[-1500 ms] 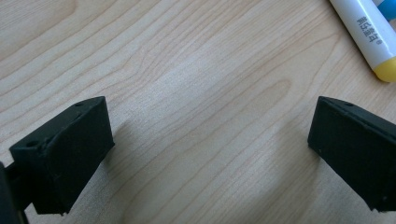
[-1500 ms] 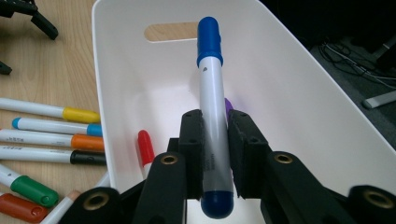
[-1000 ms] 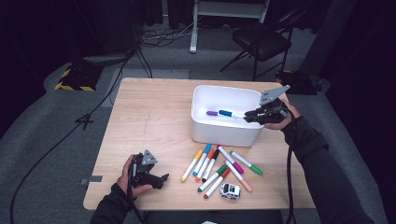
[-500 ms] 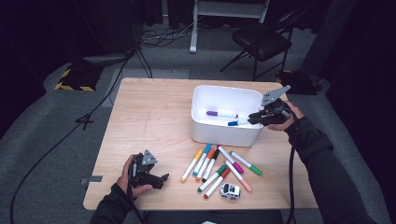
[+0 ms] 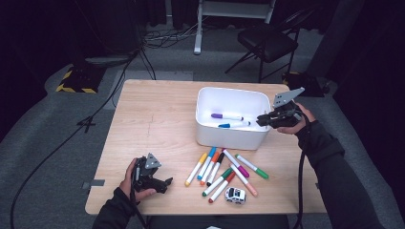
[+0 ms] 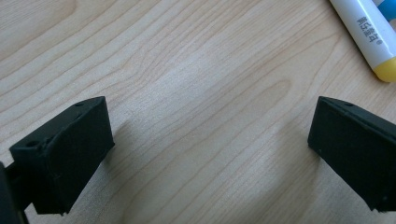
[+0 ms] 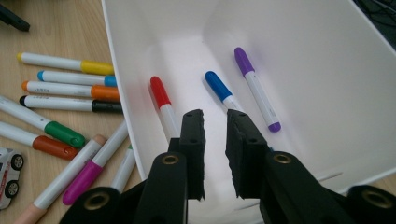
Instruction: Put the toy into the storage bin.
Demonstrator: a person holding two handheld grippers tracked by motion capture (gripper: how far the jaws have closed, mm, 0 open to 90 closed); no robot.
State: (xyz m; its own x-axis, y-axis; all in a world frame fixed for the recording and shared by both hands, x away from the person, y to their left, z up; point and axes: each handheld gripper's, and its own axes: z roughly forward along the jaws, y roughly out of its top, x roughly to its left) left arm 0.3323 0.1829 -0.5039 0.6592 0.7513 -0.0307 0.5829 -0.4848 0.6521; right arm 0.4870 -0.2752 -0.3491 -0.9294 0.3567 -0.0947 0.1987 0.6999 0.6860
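At the left of the table (image 5: 157, 119), near its front edge, the left gripper (image 5: 165, 183) rested in the person's left hand (image 5: 131, 179) with its jaws spread wide and nothing between them; in the left gripper view they stood far apart over bare wood, with the yellow end of a white marker (image 6: 366, 35) lying beyond the jaw on that view's right side. Toward the middle of the front edge a loose row of markers (image 5: 224, 171) lay on the wood, capped in yellow, blue, orange, black, green, red and magenta, and a small white toy car (image 5: 235, 194) sat just beside their near ends. Behind them stood the white bin (image 5: 229, 138), holding a purple-capped marker (image 5: 227, 116) and a blue-capped marker (image 5: 233, 125) on its floor. In the right gripper view a red-capped marker (image 7: 161, 100) also lay in the bin, beside the blue one (image 7: 219, 88) and the purple one (image 7: 254, 88). At the right, the right gripper (image 5: 261, 120) was held in the person's right hand (image 5: 293, 125) at the bin's right rim, pointing into it. Its jaws were drawn close with a narrow gap, and nothing was gripped between the pads; the markers lay below and beyond them.
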